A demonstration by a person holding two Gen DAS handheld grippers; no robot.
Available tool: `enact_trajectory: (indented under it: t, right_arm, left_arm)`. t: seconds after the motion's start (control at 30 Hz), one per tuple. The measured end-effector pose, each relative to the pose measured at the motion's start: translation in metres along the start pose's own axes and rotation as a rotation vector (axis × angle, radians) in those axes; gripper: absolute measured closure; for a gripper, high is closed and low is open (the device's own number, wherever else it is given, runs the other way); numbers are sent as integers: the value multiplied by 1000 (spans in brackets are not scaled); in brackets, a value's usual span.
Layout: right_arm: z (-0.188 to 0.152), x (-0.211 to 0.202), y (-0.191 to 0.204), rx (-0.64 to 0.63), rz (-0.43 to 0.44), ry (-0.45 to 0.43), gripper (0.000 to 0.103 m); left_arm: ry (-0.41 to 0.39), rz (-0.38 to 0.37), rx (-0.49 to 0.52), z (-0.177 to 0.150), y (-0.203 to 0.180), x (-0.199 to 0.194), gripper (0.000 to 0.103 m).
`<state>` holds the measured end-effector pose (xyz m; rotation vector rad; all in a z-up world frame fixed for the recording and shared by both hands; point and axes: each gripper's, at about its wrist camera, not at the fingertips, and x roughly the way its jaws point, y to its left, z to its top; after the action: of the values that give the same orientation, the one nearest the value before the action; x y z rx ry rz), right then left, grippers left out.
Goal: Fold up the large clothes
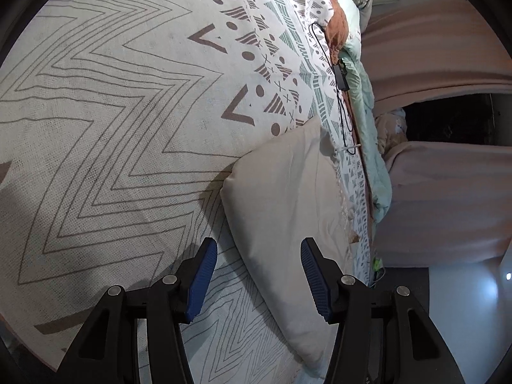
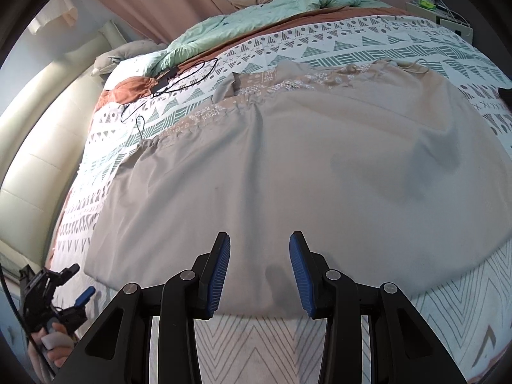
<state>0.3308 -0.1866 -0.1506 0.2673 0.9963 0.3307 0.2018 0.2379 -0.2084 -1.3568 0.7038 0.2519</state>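
Note:
A large beige garment [image 2: 288, 172] with a patterned pinkish band along its far edge lies spread flat on the patterned bedspread [image 2: 368, 48]. In the left wrist view its corner [image 1: 288, 198] shows as a pale fold. My right gripper [image 2: 259, 262] is open and empty, just above the garment's near hem. My left gripper [image 1: 258, 272] is open and empty, over the garment's edge; it also shows in the right wrist view [image 2: 81, 283] at the lower left, beside the garment's left corner.
A black cable with a small box [image 2: 172, 76] lies on the bedspread beyond the garment. A mint duvet [image 2: 256, 9] is bunched at the far side. A cream padded headboard [image 2: 38, 134] stands left. Pink curtains [image 1: 441, 48] hang past the bed edge.

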Motion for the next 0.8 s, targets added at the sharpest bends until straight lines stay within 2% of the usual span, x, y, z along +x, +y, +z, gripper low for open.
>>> enact_trajectory:
  t: [0.17,0.37,0.57,0.8]
  right_arm:
    - [-21,-10,-9,35,25,4,64]
    - [-34,-22,-9,46,54,-5,64]
    - [-44,-15,10,-30,66,32,66]
    - [-43,10,24,-85,31,83,77]
  left_arm:
    - [14,-20,-19,1,13,6,47]
    - [34,-83,-31,-3,10,15,47]
    - [19,-38,-20,-1,7,22,48]
    - [6,16,-19,6,3,38,59]
